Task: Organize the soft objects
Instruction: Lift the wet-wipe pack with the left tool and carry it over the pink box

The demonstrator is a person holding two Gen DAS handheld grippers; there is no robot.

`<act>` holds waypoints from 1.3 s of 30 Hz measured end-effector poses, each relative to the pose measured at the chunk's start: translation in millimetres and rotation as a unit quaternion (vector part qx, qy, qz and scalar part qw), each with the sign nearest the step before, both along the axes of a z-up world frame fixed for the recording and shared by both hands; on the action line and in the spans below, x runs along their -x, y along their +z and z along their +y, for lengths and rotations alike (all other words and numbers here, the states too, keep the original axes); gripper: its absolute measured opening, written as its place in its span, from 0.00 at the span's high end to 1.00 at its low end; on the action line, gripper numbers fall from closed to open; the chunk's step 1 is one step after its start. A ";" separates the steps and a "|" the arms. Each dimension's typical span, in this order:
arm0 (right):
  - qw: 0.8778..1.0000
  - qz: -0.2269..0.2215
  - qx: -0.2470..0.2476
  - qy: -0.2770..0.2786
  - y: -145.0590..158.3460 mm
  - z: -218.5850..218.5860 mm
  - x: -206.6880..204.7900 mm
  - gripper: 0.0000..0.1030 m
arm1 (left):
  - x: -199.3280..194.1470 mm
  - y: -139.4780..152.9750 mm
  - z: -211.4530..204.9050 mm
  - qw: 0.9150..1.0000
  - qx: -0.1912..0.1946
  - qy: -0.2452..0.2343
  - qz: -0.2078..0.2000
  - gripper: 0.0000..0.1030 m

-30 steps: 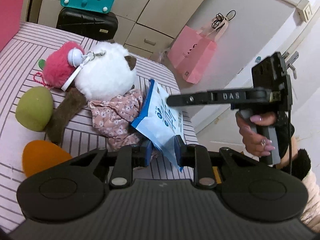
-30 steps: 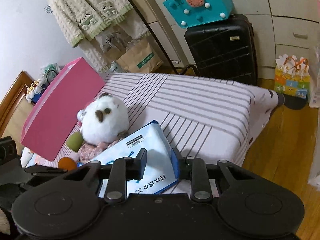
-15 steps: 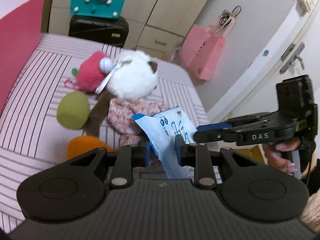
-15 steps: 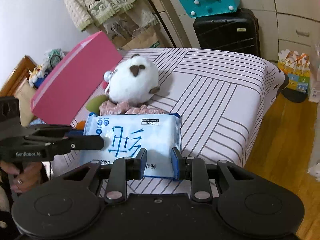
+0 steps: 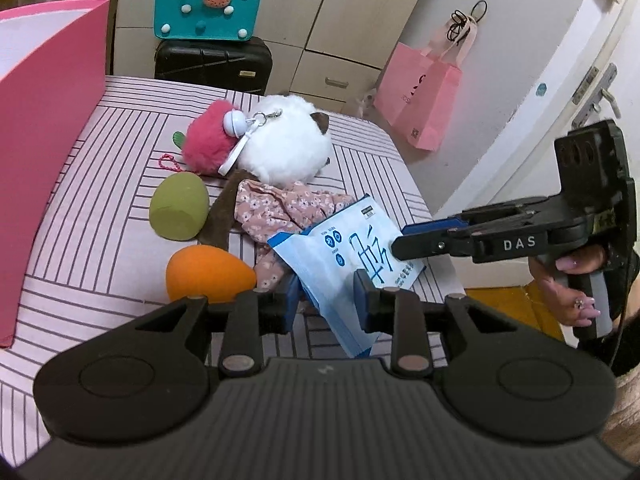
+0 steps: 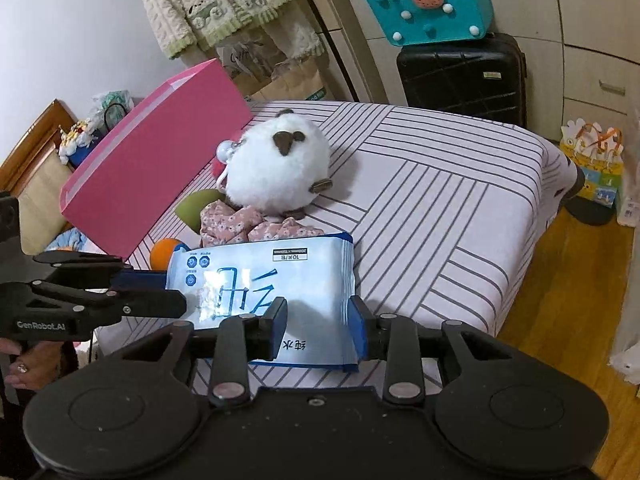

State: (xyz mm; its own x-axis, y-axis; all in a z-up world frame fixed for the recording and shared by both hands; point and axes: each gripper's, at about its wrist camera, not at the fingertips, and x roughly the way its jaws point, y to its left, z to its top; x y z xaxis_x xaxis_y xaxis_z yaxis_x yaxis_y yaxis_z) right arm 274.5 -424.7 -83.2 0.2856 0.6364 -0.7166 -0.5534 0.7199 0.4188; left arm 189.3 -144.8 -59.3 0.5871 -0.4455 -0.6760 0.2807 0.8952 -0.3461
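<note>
A blue-and-white wipes pack (image 5: 352,252) (image 6: 256,276) hangs tilted over the near side of the striped bed (image 6: 440,200), its far end by a floral cloth (image 5: 280,208). My left gripper (image 5: 326,302) (image 6: 174,292) pinches one end of the pack and my right gripper (image 6: 316,324) (image 5: 400,238) pinches the opposite edge. Both pairs of jaws are opening, with the pack still between the pads. Behind lie a white plush (image 5: 288,152), a pink plush (image 5: 204,144), a green foam egg (image 5: 180,212) and an orange one (image 5: 208,276).
A tall pink box (image 5: 44,120) (image 6: 152,168) stands along the bed's left side. A black suitcase (image 5: 212,64) with a teal bag (image 5: 208,4) on it is beyond the bed. A pink paper bag (image 5: 420,96) hangs by the door. Wooden floor (image 6: 560,300) lies to the right.
The wipes pack has turned from edge-on to face-up between the two grippers. Both views have drawn back from the plush pile, and the fingers stand slightly wider apart.
</note>
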 end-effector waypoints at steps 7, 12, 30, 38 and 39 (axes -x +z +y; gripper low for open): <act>1.000 0.000 0.006 0.004 -0.8 1.0 0.6 0.61 | 15.5 10.0 1.5 1.000 -0.016 -0.006 -0.024 0.64; 1.000 0.008 -0.002 0.001 -2.2 -0.6 -0.4 0.60 | 15.1 9.7 5.4 1.000 -0.012 -0.006 -0.018 0.64; 0.999 0.015 0.009 -0.027 15.7 10.7 18.7 0.71 | 15.2 3.4 -6.0 1.000 0.003 -0.022 -0.010 0.84; 0.999 -0.006 0.018 -0.034 55.3 20.7 53.9 0.70 | 21.7 29.2 12.3 0.998 -0.003 -0.044 -0.046 0.84; 0.999 -0.004 0.022 -0.032 56.7 25.5 58.2 0.70 | 22.5 32.8 13.6 0.998 -0.008 -0.046 -0.052 0.84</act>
